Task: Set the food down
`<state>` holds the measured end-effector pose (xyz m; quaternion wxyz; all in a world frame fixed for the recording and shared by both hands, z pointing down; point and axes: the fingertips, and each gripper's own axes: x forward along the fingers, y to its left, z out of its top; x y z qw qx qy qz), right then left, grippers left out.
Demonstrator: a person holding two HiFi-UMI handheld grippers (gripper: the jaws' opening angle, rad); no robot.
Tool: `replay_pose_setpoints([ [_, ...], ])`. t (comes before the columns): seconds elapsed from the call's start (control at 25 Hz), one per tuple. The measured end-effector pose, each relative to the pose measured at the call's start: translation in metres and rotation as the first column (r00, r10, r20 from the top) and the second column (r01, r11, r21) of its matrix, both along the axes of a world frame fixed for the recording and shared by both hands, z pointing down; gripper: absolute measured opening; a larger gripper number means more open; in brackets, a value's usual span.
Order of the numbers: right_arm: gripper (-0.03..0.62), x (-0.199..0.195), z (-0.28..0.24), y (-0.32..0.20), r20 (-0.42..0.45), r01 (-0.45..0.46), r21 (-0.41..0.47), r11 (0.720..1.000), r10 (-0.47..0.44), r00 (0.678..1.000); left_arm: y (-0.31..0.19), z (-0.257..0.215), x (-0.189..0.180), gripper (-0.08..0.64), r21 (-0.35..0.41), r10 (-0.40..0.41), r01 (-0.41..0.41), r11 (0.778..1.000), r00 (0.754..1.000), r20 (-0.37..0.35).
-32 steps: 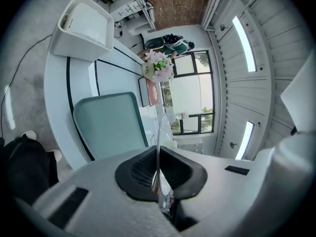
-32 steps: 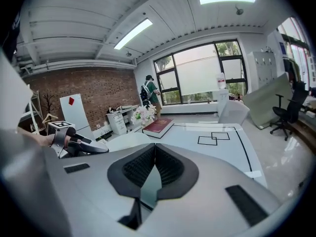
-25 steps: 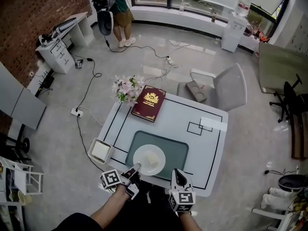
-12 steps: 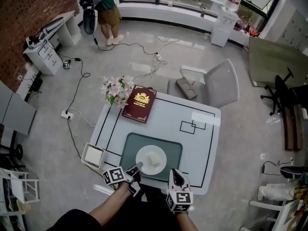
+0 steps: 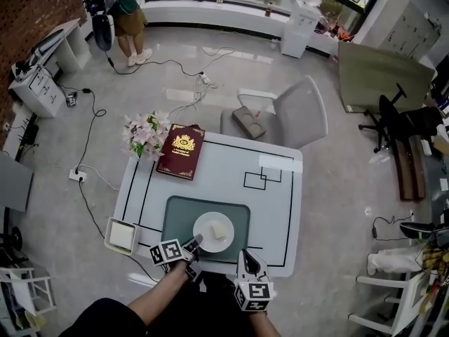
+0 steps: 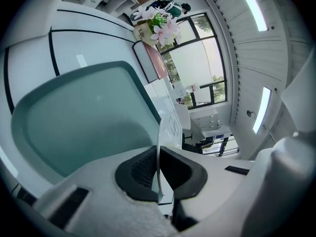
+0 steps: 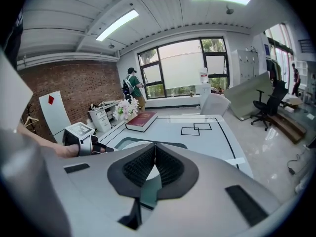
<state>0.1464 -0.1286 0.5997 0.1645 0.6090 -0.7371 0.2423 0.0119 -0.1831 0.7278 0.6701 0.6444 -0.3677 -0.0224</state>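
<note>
While the left gripper [image 6: 158, 162] pinches the thin white rim of the plate [image 5: 210, 217] between nearly closed pads, the plate lies over the near half of the teal placemat [image 5: 175, 216], a little in from the near edge of the white table [image 5: 280, 209]. Whether it rests on the mat or hangs just above it cannot be told. The grip is on the plate's near left rim, and bare mat shows to the left, to the right and beyond the plate. The right gripper [image 7: 154, 157] hangs at the table's near edge, just right of the plate and apart from it, jaws together with nothing between them. Past the mat the tabletop is bare except for black outline marks and a white strip [image 5: 280, 162] toward the far right. A maroon book [image 5: 180, 151] lies at the far left corner, with a bunch of pink and white flowers [image 5: 144, 132] just beside it at that corner's edge. A square white tray [image 5: 121, 236] sits just off the near left corner. A grey chair [image 5: 298, 114] stands angled at the far side, and cables [image 5: 91, 146] trail over the open floor to the left and beyond. The food [image 5: 222, 229] is a small, pale cream, blocky piece lying right of the plate's centre, away from the gripped rim; it is too small to tell what it is.
</note>
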Motion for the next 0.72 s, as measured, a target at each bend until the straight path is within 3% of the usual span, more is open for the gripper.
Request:
replay_pose_setpoints([
  [0.48, 0.009, 0.004, -0.001, -0.004, -0.013, -0.028, -0.011, 1.000, 0.028, 1.000, -0.005, 0.024, 0.006, 0.012, -0.017, 0.085, -0.084, 0.996, 0.987, 0.135],
  [0.72, 0.009, 0.005, 0.003, -0.002, -0.022, -0.031, -0.020, 0.999, 0.031, 0.999, -0.008, 0.025, 0.007, 0.014, 0.032, 0.130, -0.140, 0.990, 0.968, 0.216],
])
